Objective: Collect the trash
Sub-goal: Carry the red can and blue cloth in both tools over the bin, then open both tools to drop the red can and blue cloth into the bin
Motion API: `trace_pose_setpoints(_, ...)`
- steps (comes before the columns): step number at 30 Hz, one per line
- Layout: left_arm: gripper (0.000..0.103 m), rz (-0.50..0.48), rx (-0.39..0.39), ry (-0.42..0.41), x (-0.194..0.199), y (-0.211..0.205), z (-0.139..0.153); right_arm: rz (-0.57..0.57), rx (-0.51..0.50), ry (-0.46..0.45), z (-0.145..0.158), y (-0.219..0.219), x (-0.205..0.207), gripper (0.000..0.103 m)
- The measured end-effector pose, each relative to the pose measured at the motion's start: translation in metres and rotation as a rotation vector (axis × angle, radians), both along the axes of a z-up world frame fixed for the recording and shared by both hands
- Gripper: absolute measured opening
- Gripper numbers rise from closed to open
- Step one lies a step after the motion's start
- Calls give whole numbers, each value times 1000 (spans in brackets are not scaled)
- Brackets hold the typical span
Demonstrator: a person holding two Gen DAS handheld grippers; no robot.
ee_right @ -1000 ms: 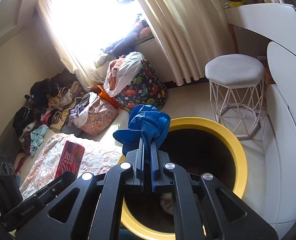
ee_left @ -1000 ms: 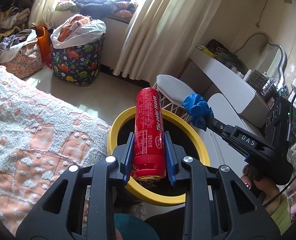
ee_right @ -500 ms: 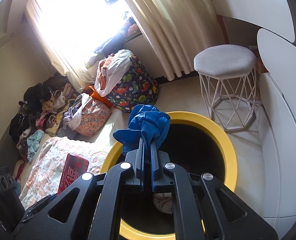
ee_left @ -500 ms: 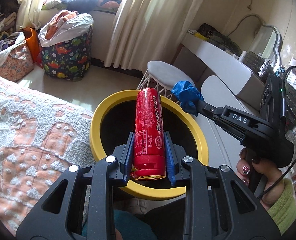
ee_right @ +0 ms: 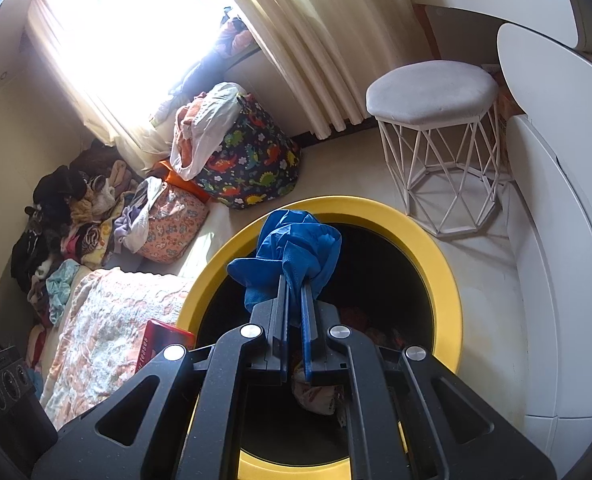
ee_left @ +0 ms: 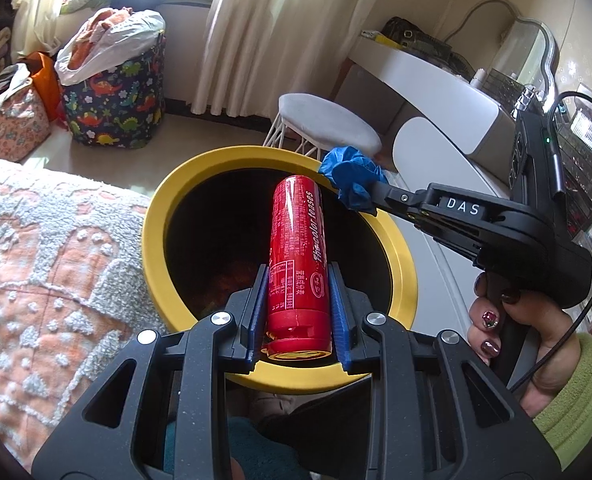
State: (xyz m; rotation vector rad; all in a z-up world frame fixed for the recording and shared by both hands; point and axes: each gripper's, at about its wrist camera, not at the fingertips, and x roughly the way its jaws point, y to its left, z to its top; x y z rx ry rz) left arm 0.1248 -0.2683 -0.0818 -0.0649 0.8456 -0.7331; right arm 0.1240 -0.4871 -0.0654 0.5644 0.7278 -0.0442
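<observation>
On the left lies a bed under a pink-and-white blanket (ee_left: 48,264), its edge just beside the yellow-rimmed bin (ee_left: 164,216), so there is little slack on that side. The left gripper (ee_left: 297,312) has its blue pads clamped on the lower end of a red tube (ee_left: 297,248), which points out over the dark mouth of the bin. Further right, the right gripper (ee_left: 369,196) (held in a hand with a green sleeve) has its fingers pinched nearly together on a crumpled blue glove (ee_right: 296,248), which hangs over the far-right rim in the left wrist view and over the opening in the right wrist view. The step in hand looks like the drop: both pieces of trash are carried to the bin and neither is let go yet. The next move calls for parting each pair of fingers with the load well inside the rim; the long tube could catch the edge if tilted. A white stool (ee_right: 431,92) and white cabinet (ee_right: 555,240) crowd the right, but above the bin the room is open.
</observation>
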Motion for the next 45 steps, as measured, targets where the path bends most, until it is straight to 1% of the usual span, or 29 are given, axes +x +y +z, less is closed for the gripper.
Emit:
trace_pose_setpoints(8,22,-25,27,32,5,-11,-13,-18,15,35,-7,-5,1,5)
trace_pose_setpoints(10,22,-28,28,48,8,-13,-16,-20,14,38,-7,-5,1,8)
trace_pose_setpoints(25,22,-21,44,128,22,-15,-34,-29,6,57,-12,-9,-2,8)
trace_pose_setpoints(30,22,-24,51,136,27,-17,-36,-27,1,66,-11,-7,-1,9)
trace_pose_setpoints(32,22,-24,55,140,28,-18,-37,-26,0,66,-11,-7,-1,11)
trace_pose_setpoints(34,22,-22,56,140,28,-18,-37,-30,0,64,-10,-7,-2,18)
trace_pose_setpoints(38,22,-12,60,136,27,-21,-35,-31,-2,61,-8,-8,-2,22)
trace_pose_setpoints(40,32,-4,62,131,27,-19,-33,-30,-5,60,-8,-8,-3,27)
trace_pose_setpoints(41,35,-1,63,126,27,-18,-31,-30,-6,59,-6,-8,-4,28)
trace_pose_setpoints(43,45,6,68,114,26,-15,-27,-29,-11,55,-2,-8,-5,31)
trace_pose_setpoints(45,51,17,75,108,24,-12,-24,-28,-18,53,2,-8,-6,33)
